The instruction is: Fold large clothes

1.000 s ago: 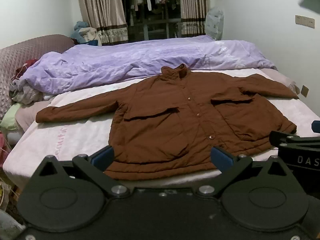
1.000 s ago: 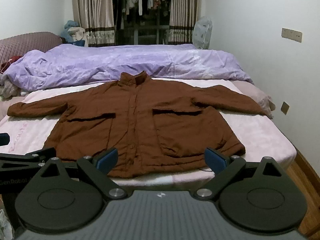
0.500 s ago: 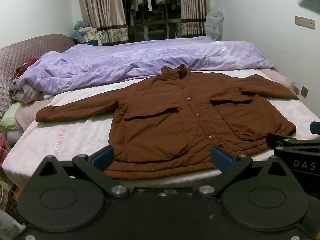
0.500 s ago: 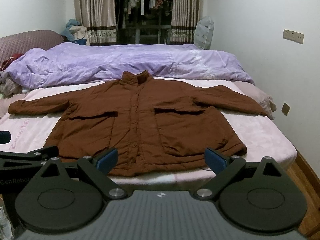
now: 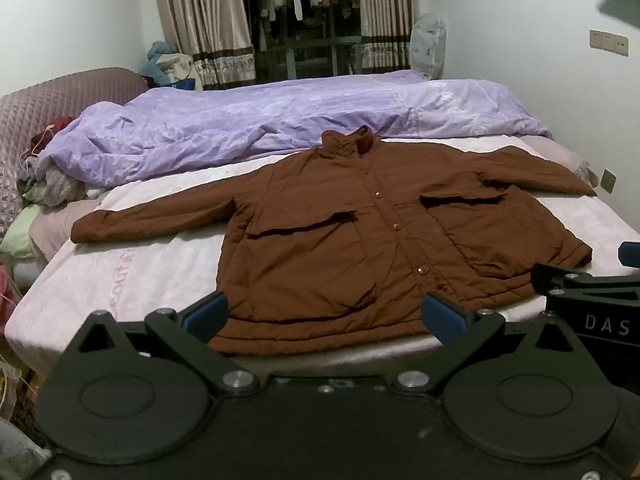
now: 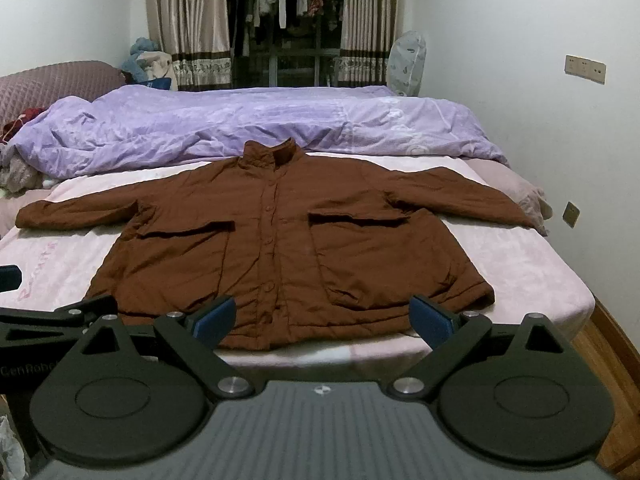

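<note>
1. At my far left, a quilted mauve headboard [image 5: 60, 96] borders the bed, with a small heap of crumpled clothes [image 5: 48, 184] beneath it.
2. My left gripper [image 5: 324, 318] hangs just short of the bed's near edge, fingers spread wide and holding nothing; its blue pads [image 5: 206, 312] frame the jacket's hem in the left wrist view.
3. The brown jacket [image 5: 360, 240] lies flat on the pink sheet [image 5: 132, 264], front up and buttoned, collar pointing away from me, both sleeves stretched out sideways. It is not folded yet.
4. Behind it, a rumpled lilac duvet [image 6: 240, 128] runs across the bed, touching the collar.
5. My right gripper [image 6: 322, 318] is likewise spread and empty, near the hem but apart from it.
6. Far right, a white wall [image 6: 520, 60] carries a socket plate [image 6: 585, 68].
</note>
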`<state>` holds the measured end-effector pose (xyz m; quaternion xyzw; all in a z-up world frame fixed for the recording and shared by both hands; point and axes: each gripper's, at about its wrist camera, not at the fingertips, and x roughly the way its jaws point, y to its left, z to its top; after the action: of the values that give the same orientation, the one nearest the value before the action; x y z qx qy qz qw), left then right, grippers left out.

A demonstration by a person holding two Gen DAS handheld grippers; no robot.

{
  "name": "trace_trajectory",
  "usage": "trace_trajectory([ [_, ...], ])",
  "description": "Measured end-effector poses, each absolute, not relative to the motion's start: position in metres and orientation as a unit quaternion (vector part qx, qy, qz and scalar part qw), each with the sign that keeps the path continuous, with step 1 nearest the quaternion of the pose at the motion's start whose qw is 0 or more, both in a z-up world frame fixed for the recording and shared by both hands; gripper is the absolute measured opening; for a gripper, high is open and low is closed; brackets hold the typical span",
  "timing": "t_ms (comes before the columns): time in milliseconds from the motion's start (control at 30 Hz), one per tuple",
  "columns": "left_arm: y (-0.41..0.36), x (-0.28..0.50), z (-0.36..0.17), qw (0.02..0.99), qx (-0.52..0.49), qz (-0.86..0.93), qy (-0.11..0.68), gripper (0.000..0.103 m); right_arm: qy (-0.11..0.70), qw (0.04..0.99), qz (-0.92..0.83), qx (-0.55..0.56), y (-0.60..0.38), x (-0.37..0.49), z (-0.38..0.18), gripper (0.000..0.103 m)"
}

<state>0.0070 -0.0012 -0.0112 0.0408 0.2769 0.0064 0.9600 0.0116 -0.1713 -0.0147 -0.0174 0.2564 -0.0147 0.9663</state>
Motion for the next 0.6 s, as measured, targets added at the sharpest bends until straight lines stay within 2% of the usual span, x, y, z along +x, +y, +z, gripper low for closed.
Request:
trace_trajectory([
  [600, -0.0023, 0.0047, -0.0116, 0.962, 0.048, 0.001, 0.269, 0.103, 0.258, 0.966, -0.016, -0.015, -0.1714, 0.0101, -0.0199, 0.103],
])
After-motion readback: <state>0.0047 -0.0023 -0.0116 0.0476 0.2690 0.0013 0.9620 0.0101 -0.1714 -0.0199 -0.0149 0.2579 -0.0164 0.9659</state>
